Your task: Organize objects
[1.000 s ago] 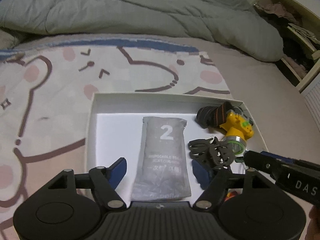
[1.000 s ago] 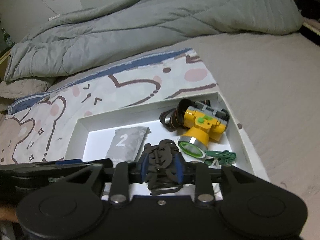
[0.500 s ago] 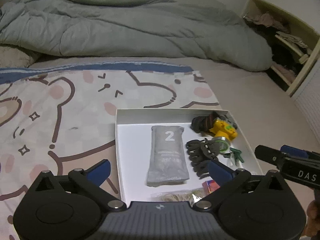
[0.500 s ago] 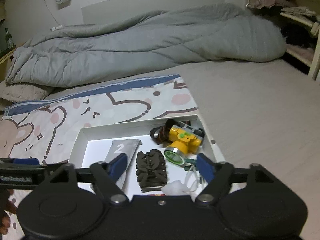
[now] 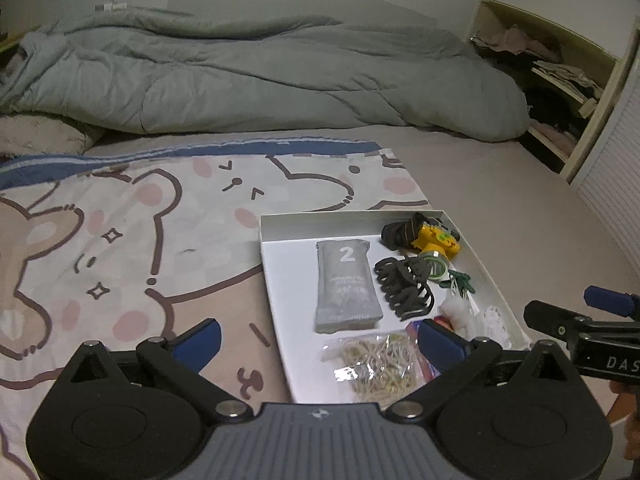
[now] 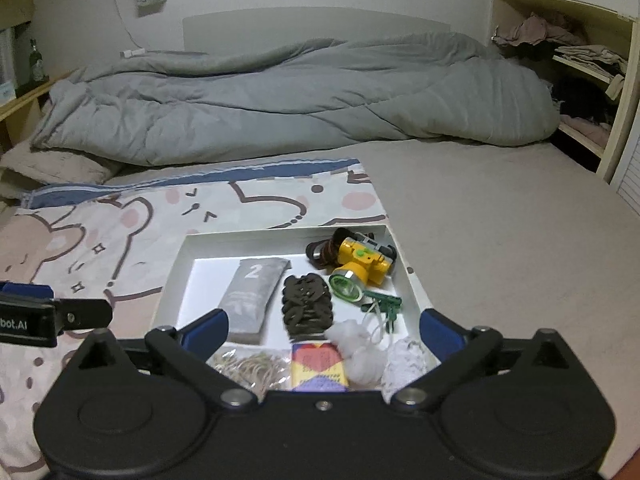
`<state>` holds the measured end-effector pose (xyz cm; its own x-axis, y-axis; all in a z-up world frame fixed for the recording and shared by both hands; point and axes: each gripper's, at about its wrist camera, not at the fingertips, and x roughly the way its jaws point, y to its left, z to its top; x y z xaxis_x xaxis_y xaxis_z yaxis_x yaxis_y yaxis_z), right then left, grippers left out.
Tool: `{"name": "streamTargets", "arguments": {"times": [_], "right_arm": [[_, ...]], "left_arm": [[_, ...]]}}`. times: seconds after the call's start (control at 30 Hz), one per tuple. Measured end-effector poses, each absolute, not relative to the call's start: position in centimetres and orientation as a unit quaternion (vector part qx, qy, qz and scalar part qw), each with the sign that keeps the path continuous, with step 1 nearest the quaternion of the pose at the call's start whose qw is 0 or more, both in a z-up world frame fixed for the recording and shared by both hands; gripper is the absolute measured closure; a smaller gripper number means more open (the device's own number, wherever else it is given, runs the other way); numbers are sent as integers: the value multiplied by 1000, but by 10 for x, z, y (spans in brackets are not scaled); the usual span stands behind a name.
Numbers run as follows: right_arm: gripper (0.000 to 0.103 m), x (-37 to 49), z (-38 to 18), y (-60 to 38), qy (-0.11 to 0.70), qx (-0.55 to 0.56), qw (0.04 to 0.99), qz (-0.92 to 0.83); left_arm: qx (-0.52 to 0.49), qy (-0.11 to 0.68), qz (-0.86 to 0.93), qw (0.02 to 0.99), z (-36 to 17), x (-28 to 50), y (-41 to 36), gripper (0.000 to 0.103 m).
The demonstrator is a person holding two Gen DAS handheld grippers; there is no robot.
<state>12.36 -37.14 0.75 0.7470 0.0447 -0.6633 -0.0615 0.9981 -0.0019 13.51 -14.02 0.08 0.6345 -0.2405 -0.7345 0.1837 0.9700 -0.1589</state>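
Both grippers are clear of the white tray [image 6: 176, 264], lower centre of frame. The left gripper [image 5: 316, 338] is fully spread and empty; the right gripper [image 6: 324, 330] is opening, nothing between its jaws. The hair claw [image 6: 307, 306] lies mid-tray beside the grey pouch [image 6: 252, 296]. Before withdrawing, verify that no item overhangs the rim.

Dim bedroom, rumpled grey duvet [image 6: 280, 108]

Both wrist views look downward, sharing the white tray [image 5: 267, 240].
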Motion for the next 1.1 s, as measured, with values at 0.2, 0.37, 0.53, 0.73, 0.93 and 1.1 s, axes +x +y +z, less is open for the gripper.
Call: {"name": "streamTargets", "arguments": {"times": [0.2,0.37,0.53,0.73,0.93,1.1], "right_arm": [[0,95,11,-365,345,-12,938,16],[0,79,8,-363,344,-11,939,-3],[0,66,4,-360,339,-22,940,7],[0,57,-4,-355,348,-25,937,5],[0,49,-9,-352,352,-27,935,1],[0,47,-9,-353,353,-22,935,1]], "left_arm": [[-20,411,-116,904,4,113,-135,0],[7,411,-93,907,2,98,-132,0],[21,410,-91,907,-2,87,-126,0],[19,406,-102,908,-3,76,-121,0],[42,400,-94,911,-7,70,-122,0],[52,397,-81,913,-8,71,-122,0]]}}
